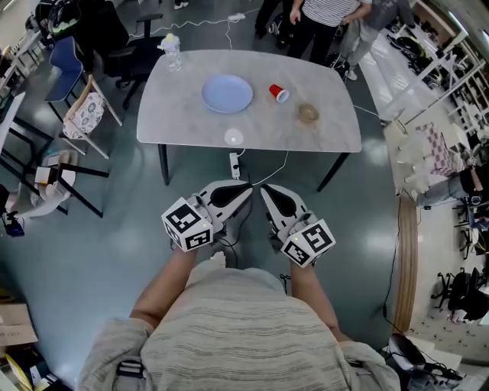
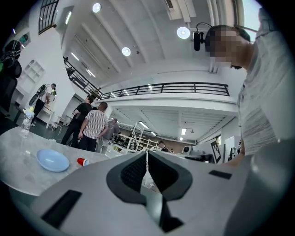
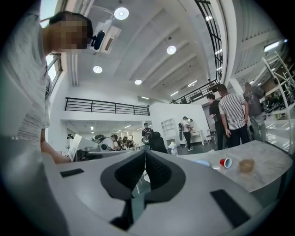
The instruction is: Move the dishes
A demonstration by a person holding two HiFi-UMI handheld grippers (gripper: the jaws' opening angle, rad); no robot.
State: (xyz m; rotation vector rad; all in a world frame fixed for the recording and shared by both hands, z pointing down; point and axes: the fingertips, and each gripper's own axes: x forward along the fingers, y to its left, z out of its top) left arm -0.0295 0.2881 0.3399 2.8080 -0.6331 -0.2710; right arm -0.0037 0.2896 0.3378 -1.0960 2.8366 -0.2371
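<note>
A light blue plate [image 1: 227, 93] lies on the grey marbled table [image 1: 176, 122], with a red cup [image 1: 278, 93] on its side to its right and a small brownish bowl [image 1: 308, 113] further right. My left gripper [image 1: 246, 188] and right gripper [image 1: 264, 190] hang side by side over the floor, short of the table's near edge, tips almost together. Both are shut with nothing between the jaws. The left gripper view shows its gripper [image 2: 147, 156], the plate [image 2: 53, 160] and the cup [image 2: 83, 161]. The right gripper view shows its gripper [image 3: 145, 153], the cup [image 3: 225, 162] and the bowl [image 3: 246, 165].
A clear bottle [image 1: 171, 50] stands at the table's far left corner. A power strip [image 1: 235, 164] with cables lies on the floor under the near edge. People [image 1: 325, 19] stand behind the table. Chairs [image 1: 88, 111] are at the left, racks [image 1: 435, 61] at the right.
</note>
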